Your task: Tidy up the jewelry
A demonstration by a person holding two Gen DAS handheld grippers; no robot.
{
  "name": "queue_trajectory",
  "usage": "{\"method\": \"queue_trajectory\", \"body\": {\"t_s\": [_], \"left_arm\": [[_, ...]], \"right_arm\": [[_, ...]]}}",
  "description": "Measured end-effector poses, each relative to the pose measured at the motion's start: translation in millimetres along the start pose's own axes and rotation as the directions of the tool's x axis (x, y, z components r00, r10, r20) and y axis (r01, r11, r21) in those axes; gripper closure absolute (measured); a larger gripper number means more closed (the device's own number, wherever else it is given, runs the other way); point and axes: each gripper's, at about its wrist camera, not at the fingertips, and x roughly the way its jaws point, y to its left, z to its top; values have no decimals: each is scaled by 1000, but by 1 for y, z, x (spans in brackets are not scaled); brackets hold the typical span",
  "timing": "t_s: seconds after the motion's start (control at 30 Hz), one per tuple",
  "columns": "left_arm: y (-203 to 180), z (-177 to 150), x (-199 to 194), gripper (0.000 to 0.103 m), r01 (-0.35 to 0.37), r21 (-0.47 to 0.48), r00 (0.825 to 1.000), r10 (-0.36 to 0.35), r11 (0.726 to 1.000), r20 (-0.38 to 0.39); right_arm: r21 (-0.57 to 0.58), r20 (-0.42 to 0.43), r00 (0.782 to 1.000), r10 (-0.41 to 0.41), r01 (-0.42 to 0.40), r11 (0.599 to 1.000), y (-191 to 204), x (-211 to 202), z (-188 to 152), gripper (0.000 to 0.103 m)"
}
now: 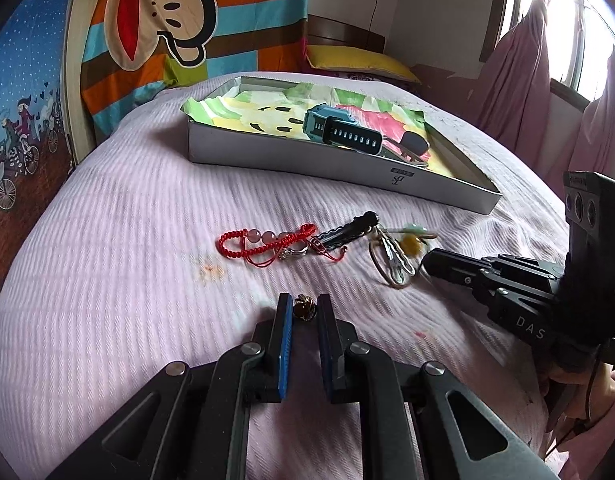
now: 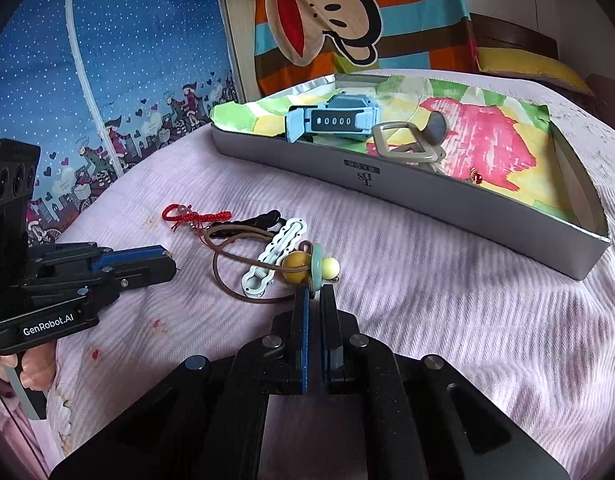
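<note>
With a blue watch (image 2: 331, 120) and a few pieces already in the shallow grey cardboard box (image 2: 407, 194) toward the bed's far edge, the left claw (image 1: 304, 308) pinches a small brown-gold trinket (image 1: 304, 307), the right claw (image 2: 315, 292) grips a green-and-yellow bead pendant (image 2: 313, 270), and a red braided bracelet (image 1: 263, 242) and white hair clip (image 2: 273, 254) still wait mid-bed.

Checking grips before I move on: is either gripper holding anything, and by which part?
The left gripper pinches a small brown-gold trinket at its fingertips. The right gripper is nearly shut at the green bead; a hold cannot be told.
</note>
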Motion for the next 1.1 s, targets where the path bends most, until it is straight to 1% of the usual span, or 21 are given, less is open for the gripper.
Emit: {"method": "queue_trajectory", "body": {"t_s": [0.03,0.07,0.2,0.4,0.5,0.57,0.6,0.63,0.67,0.7,0.87,1.0,1.07,1.1], "left_arm": [[-1,-1,0,91,2,1,1000,-2,1000,2],[-1,-1,-1,91,4,3,1000,-4,1000,3],[-3,-2,-1,91,5,8,1000,-5,1000,3],[-4,-3,0,91,2,12,1000,-2,1000,4],[-4,-3,0,91,2,12,1000,-2,1000,4],[-4,-3,0,91,3,11,1000,-3,1000,5],[-4,-3,0,91,4,9,1000,-4,1000,6],[-3,-3,0,91,5,8,1000,-5,1000,7],[-3,-3,0,91,5,8,1000,-5,1000,6],[-3,-3,0,91,5,8,1000,-5,1000,6],[-3,-3,0,91,5,8,1000,-5,1000,6],[-3,-3,1,91,7,8,1000,-7,1000,7],[-4,-3,0,91,9,7,1000,-9,1000,8],[-4,-3,0,91,11,7,1000,-12,1000,10]], "right_arm": [[5,10,1000,-1,1,1000,-1,-2,-1,99],[10,19,1000,-1,1,1000,-2,-5,-2,103],[39,65,998,-5,3,999,-7,-19,-7,103],[39,38,999,2,-3,999,-7,-16,-8,102],[71,38,999,30,-33,997,-12,-17,-3,102],[115,55,997,49,-55,992,-18,-20,0,95],[138,61,997,55,-63,988,-22,-20,2,85],[152,62,996,58,-66,986,-24,-19,5,70],[156,62,996,58,-67,985,-25,-17,6,66],[155,57,997,60,-68,986,-25,-14,9,65],[123,-13,999,33,-31,992,-19,8,18,65],[134,-51,998,40,-33,990,-20,20,20,66],[144,-63,997,49,-39,989,-21,24,20,69],[149,-65,996,54,-44,988,-22,26,20,74]]}}
